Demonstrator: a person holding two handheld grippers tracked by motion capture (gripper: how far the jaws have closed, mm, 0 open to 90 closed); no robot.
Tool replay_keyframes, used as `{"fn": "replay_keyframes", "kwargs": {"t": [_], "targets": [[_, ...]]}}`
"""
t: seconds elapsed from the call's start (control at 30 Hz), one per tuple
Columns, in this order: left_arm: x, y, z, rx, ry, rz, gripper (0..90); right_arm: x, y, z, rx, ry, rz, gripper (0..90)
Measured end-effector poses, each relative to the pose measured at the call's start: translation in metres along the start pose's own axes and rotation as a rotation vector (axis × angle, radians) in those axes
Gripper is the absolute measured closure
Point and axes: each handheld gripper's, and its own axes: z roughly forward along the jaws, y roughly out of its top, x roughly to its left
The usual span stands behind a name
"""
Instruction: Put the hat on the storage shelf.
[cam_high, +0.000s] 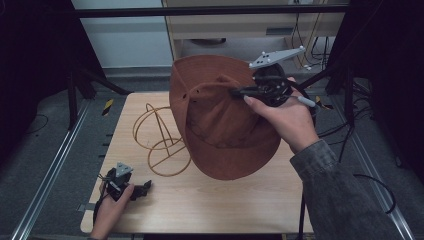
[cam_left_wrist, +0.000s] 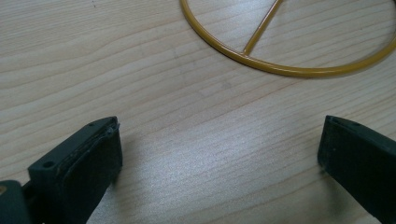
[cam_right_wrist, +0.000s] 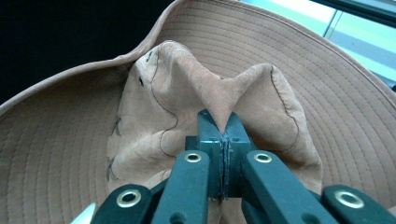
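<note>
A brown wide-brimmed hat (cam_high: 220, 120) hangs in the air over the middle of the table, tilted, its brim low at the front. My right gripper (cam_high: 235, 92) is shut on a pinched fold of the hat's crown (cam_right_wrist: 224, 100), jaws pressed together on the cloth. A yellow wire hat stand (cam_high: 162, 140) sits on the table just left of the hat, partly behind it. My left gripper (cam_high: 146, 187) rests low at the table's front left, open, with bare wood between its jaws (cam_left_wrist: 219, 154). The stand's base ring (cam_left_wrist: 289, 70) lies just ahead of it.
The light wooden table (cam_high: 225, 205) has metal rails (cam_high: 50, 170) along both sides. A cabinet (cam_high: 240, 25) and cables (cam_high: 315, 50) stand beyond the far edge. Dark frame posts (cam_high: 75, 85) rise at the table's back corners.
</note>
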Motion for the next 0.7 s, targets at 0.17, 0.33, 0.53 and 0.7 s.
{"fn": "replay_keyframes", "kwargs": {"t": [0.17, 0.33, 0.53, 0.7], "targets": [[0.0, 0.0, 0.0, 0.001, 0.001, 0.001, 0.0, 0.008, 0.008, 0.003, -0.02, 0.008, -0.007, 89.5], [0.0, 0.0, 0.0, 0.003, 0.0, 0.002, 0.0, 0.016, 0.015, 0.007, -0.041, 0.017, -0.008, 89.5], [0.0, 0.0, 0.0, 0.003, 0.0, 0.002, 0.0, 0.03, 0.028, 0.022, -0.06, 0.039, -0.021, 89.5], [0.0, 0.0, 0.0, 0.003, 0.0, 0.002, 0.0, 0.042, 0.038, 0.036, -0.061, 0.052, -0.037, 89.5]]}}
